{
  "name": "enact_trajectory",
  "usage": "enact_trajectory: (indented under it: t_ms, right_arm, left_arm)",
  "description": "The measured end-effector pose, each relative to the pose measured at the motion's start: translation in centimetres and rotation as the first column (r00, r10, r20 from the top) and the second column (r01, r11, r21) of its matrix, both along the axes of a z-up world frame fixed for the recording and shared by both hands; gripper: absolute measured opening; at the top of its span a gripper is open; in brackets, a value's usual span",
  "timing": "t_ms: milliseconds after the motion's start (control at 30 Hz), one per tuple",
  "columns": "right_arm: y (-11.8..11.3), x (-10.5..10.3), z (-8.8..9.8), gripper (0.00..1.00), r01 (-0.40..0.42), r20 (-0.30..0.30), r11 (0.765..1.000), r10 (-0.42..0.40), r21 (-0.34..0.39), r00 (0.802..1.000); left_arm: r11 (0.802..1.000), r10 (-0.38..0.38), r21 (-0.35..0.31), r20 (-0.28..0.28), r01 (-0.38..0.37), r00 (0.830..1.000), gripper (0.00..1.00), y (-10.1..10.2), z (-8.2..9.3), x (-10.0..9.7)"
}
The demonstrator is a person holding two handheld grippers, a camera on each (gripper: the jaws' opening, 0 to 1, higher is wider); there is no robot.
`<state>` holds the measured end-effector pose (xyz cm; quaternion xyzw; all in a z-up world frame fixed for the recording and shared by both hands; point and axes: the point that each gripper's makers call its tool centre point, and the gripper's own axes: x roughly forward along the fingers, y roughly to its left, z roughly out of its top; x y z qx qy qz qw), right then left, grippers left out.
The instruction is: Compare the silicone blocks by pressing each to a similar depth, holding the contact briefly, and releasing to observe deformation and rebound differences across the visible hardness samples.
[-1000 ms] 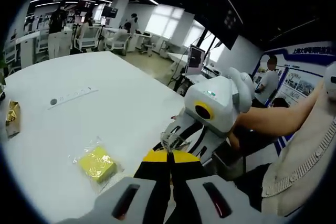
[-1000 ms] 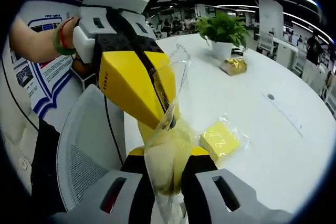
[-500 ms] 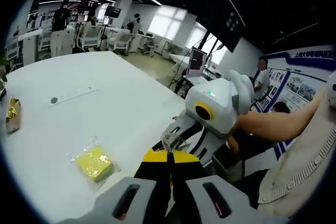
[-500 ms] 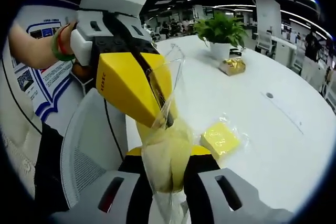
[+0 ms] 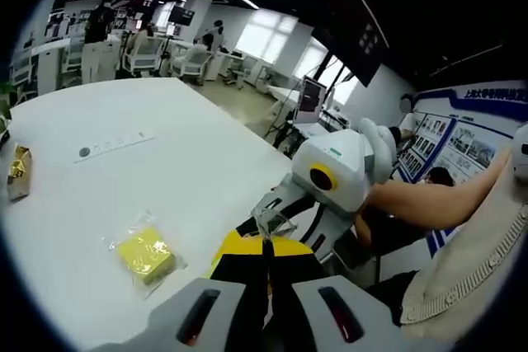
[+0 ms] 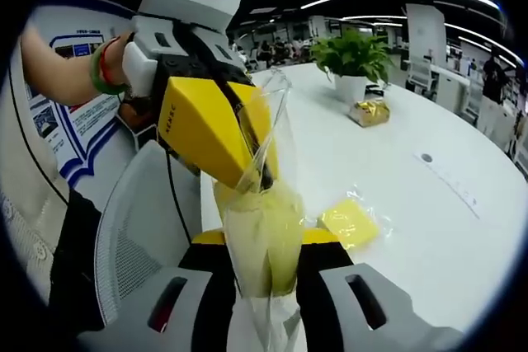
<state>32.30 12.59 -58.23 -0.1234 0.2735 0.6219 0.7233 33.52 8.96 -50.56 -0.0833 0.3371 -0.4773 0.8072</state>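
A pale yellow-green silicone block [image 6: 260,241] sits inside a clear plastic bag [image 6: 268,133], held up off the table. My right gripper [image 6: 260,246] is shut on the bagged block from below. My left gripper [image 6: 262,177], with its yellow jaws, reaches in from the upper left and is shut on the bag's upper edge. In the left gripper view, my left gripper [image 5: 266,242] pinches the crumpled bag edge [image 5: 272,222], and the white right gripper [image 5: 279,218] faces it from the right. A second yellow block [image 5: 145,253] [image 6: 351,222], in its own bag, lies on the white table [image 5: 165,179].
A potted plant [image 6: 355,55] and a gold-wrapped item [image 6: 369,111] [image 5: 18,172] stand farther along the table. A grey mesh chair [image 6: 136,241] is beside the table edge. A person's forearm [image 5: 429,195] holds the right gripper. Desks and people fill the room behind.
Both grippers keep their hold on the bag. The views have shifted slightly with the hands, and the bagged block sits a little higher between the right jaws.
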Motion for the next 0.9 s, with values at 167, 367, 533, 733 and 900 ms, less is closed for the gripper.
enact_trajectory:
  t_ms: [167,367,533,733,900]
  right_arm:
    - [0.02,-0.03,-0.02,0.25,-0.001,0.000,1.000,0.001,0.005,1.000]
    - [0.05,0.16,-0.02,0.26,-0.004,0.017,1.000,0.004,0.005,1.000]
    - [0.05,0.07,-0.13,0.27,-0.007,0.021,1.000,0.007,0.004,1.000]
    - [0.11,-0.07,-0.26,0.28,-0.012,0.020,1.000,0.012,0.000,1.000]
    - [0.15,-0.06,-0.29,0.30,-0.013,0.029,1.000,0.013,-0.001,0.999]
  left_arm:
    - [1.000,0.002,-0.004,-0.005,-0.002,1.000,0.00,-0.03,-0.04,-0.01]
    - [1.000,0.004,-0.005,-0.005,-0.004,1.000,0.00,-0.04,-0.03,0.01]
    - [1.000,0.007,-0.007,-0.014,-0.007,1.000,0.00,-0.06,-0.09,-0.09]
    - [1.000,0.009,-0.004,-0.016,-0.009,1.000,0.00,0.04,-0.23,-0.12]
    - [1.000,0.015,-0.011,-0.024,-0.016,1.000,0.00,0.13,-0.29,-0.06]
